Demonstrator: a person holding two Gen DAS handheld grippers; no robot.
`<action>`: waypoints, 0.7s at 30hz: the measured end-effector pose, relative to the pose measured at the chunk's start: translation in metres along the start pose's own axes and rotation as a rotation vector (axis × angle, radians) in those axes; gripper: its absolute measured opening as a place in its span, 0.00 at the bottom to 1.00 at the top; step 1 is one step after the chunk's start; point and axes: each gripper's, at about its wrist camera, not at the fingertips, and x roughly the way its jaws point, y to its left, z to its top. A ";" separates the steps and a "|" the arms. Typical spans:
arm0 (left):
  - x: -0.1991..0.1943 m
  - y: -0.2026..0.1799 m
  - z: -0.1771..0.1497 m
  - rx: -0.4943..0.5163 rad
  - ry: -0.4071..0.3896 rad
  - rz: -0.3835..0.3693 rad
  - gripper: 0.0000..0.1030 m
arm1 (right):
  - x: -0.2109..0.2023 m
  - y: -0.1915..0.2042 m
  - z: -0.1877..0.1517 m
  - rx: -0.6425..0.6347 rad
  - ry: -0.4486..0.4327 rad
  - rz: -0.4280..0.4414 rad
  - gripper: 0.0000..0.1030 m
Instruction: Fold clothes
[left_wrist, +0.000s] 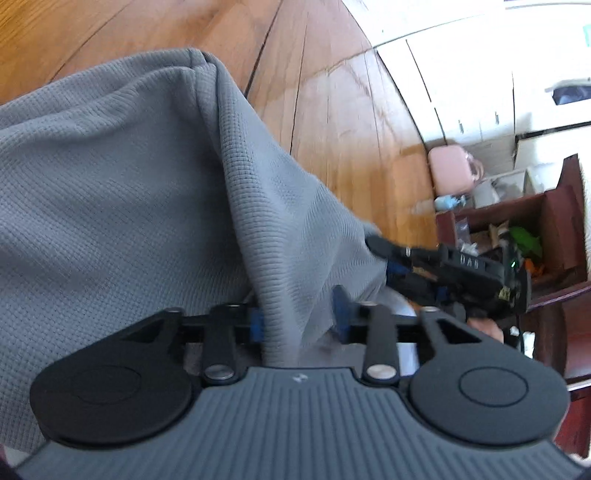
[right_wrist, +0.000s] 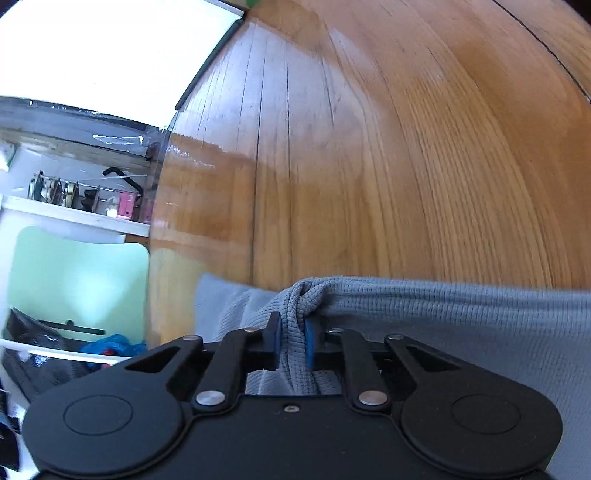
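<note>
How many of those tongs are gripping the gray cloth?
2. The left tongs pinch a fold of the gray cloth; the right tongs clamp a bunched edge above the wooden table.

Bright daylight blows out the background, glare streaks the wooden floor (right_wrist: 369, 166), edges blur and bend.

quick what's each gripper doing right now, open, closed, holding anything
Left gripper: closed on a fold of the gray garment.
Right gripper: closed on a bunched edge of the same gray garment.

A lived-in home: wooden floor (right_wrist: 369, 166), cluttered white shelves (right_wrist: 74, 210), pink bag (left_wrist: 452, 168), dark-red cabinet (left_wrist: 554, 221).
</note>
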 end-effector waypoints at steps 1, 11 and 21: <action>0.001 0.001 0.001 -0.001 -0.005 -0.004 0.47 | -0.002 0.001 -0.001 -0.003 0.007 -0.004 0.24; 0.024 -0.017 0.019 0.093 -0.091 0.072 0.03 | 0.001 0.027 -0.034 -0.152 0.088 -0.029 0.33; 0.011 -0.002 0.041 0.051 -0.081 0.175 0.05 | -0.016 0.036 -0.031 -0.231 0.282 -0.144 0.17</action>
